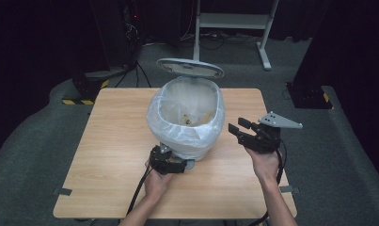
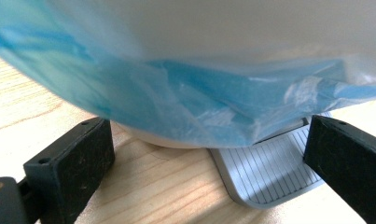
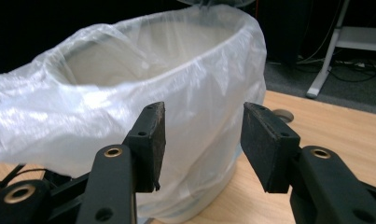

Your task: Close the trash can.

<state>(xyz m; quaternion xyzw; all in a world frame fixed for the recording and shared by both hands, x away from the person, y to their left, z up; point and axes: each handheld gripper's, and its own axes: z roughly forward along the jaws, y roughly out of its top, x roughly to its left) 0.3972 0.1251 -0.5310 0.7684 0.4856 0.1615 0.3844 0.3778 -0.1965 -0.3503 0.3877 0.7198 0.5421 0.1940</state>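
**Pedal held, liner next**

Nearest, the left hand-held gripper [image 1: 170, 165] stood wide at the pedal [image 2: 269, 170], apparently pressing it. Beyond, the lined bin [image 1: 187, 117] sat mid-table [image 1: 112, 141], lid [image 1: 190, 67] up. The right hand-held gripper [image 3: 202, 140], half-open and empty, should pinch only loose liner [image 3: 129, 93].

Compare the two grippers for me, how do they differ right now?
The left gripper sits low at the bin's base, its jaws either side of the grey pedal; the right gripper is held up beside the bin, off the table. The right carries a grey plate. Both have open jaws, gripping nothing.
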